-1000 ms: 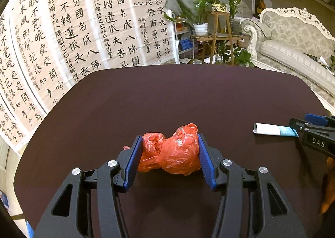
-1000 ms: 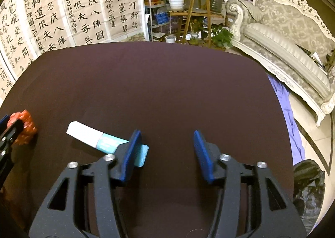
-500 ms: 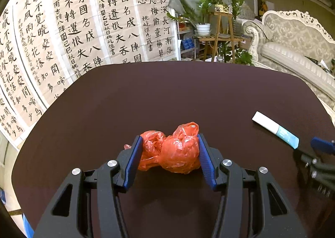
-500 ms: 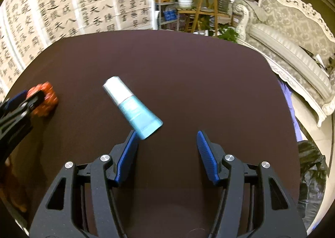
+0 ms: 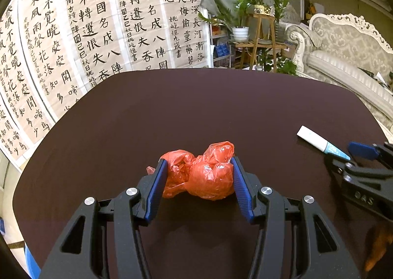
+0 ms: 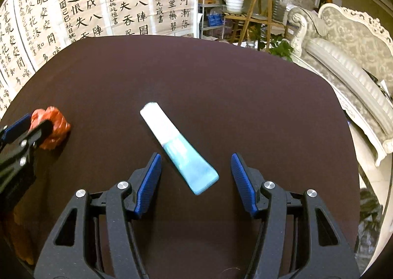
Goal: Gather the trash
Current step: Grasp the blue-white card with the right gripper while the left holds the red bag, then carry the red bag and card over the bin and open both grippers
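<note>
A crumpled red plastic bag (image 5: pixel 203 175) rests on the dark brown table (image 5: pixel 196 107). My left gripper (image 5: pixel 198 160) is shut on it, both blue pads pressing its sides. In the right wrist view the same bag (image 6: pixel 55 129) and gripper show at the far left. A white and light-blue tube (image 6: pixel 176 146) lies slanted on the table, its flat blue end between the fingers of my right gripper (image 6: pixel 195 156). That gripper is open and its pads stand clear of the tube. The tube (image 5: pixel 319 141) also appears at the right of the left wrist view.
Calligraphy scrolls (image 5: pixel 86 33) hang behind the table on the left. A wooden plant stand (image 5: pixel 258 33) and a pale ornate sofa (image 6: pixel 356 58) stand beyond the far and right edges. A black bag (image 6: pixel 371 217) lies on the floor at the right.
My right gripper has shifted leftward and rolled, so the tube that lay against its left finger now sits between the jaws. The left gripper and red bag have stayed put.
</note>
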A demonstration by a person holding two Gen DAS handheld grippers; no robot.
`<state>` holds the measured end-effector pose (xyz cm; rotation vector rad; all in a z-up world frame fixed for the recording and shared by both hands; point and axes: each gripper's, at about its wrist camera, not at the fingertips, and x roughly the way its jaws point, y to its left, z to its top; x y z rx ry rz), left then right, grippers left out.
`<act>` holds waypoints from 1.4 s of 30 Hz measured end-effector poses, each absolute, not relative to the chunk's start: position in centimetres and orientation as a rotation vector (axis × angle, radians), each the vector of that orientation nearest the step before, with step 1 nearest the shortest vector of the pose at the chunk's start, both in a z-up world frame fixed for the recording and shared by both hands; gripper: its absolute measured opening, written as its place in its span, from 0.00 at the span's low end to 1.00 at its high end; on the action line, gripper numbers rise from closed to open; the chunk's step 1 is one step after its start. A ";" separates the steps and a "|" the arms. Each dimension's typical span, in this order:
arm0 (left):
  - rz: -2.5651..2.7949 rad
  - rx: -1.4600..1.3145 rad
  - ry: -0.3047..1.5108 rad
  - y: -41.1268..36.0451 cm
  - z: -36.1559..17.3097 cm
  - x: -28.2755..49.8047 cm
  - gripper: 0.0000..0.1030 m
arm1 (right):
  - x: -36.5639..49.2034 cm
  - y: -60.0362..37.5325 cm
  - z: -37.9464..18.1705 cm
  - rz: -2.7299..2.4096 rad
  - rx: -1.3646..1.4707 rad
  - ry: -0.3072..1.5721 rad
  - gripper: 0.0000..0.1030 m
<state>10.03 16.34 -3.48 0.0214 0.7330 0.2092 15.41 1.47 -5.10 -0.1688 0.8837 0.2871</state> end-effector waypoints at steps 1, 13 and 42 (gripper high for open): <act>0.209 0.020 0.734 16.3 -3.5 10.0 0.50 | 15.7 1.8 -5.1 0.291 -0.172 0.882 0.56; 0.207 0.021 0.733 16.3 -3.5 10.1 0.50 | 15.3 1.5 -4.8 0.285 -0.160 0.876 0.21; 0.084 0.048 0.720 11.2 -3.0 8.0 0.49 | 9.3 -4.2 -3.4 0.220 -0.017 0.808 0.16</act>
